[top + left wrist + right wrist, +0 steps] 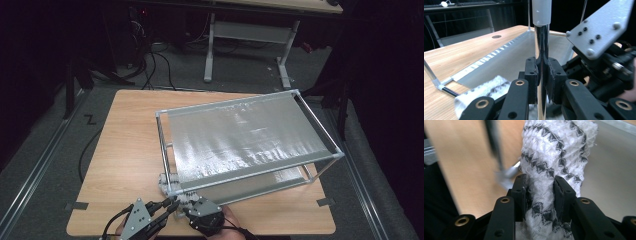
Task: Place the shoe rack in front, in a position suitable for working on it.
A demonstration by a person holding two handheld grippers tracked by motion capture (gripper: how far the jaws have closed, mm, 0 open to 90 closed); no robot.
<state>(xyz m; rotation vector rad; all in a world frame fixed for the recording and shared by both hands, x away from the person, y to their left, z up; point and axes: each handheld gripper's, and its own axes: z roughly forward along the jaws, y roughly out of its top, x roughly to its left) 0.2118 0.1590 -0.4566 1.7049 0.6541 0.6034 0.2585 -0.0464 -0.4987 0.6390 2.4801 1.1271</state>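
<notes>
Cloth (554,152), a white knitted piece with a black diamond pattern, sits bunched between the jaws of the right gripper (540,192); in the right gripper view the two black pads press into its sides and the fabric bulges out above and below them, so this gripper is grasping the cloth. The rest of the cloth rises past the fingertips, with the grey sheet behind it at the right and the wooden tabletop at the left.

From the high view the right gripper (186,202) sits at the near corner of a metal frame rack (320,129) covered with a silvery sheet (245,135); the cloth (165,181) shows as a small white clump at the foot of that corner, just beside both grippers, on the wooden table (125,145). The rack stands on the table, skewed to its edges.

The left gripper (170,206) lies just left of the right one, pointing at the same corner. In the left gripper view its jaws are clenched on the rack's upright chrome post (541,42), which runs straight up between the pads of the left gripper (541,75) to a white plastic connector (541,11). The cloth (486,90) lies low at the left of this post, close under the left jaw, touching the table. The right gripper's grey plate (599,27) stands just to the right of the post
</notes>
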